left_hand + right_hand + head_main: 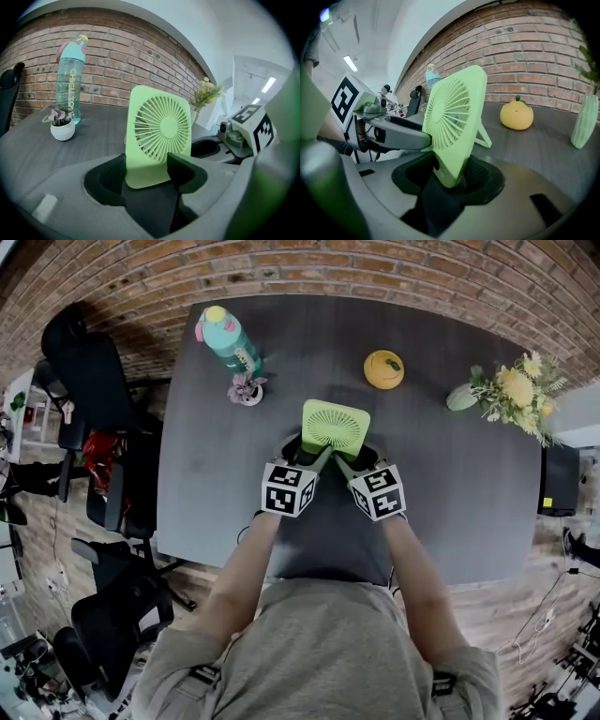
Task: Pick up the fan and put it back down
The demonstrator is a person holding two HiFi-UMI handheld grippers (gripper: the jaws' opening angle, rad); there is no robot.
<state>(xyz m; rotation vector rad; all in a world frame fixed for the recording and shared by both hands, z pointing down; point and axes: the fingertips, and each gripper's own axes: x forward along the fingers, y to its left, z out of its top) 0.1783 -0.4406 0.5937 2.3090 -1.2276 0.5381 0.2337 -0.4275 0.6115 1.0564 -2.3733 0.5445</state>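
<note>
Two grips on green fan (pixel 335 425): left tongs (pixel 149 176), right tongs (pixel 451 176) both clamped; bottle (pixel 69 79) lettering illegible.

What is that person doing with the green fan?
A person holds a two-jaw gripper in each hand and has both clamped on a small green fan over the dark table. The left gripper pinches its lower left corner, the right gripper the lower right. The fan stands upright; whether it rests on the table or hangs just above can't be told.
</note>
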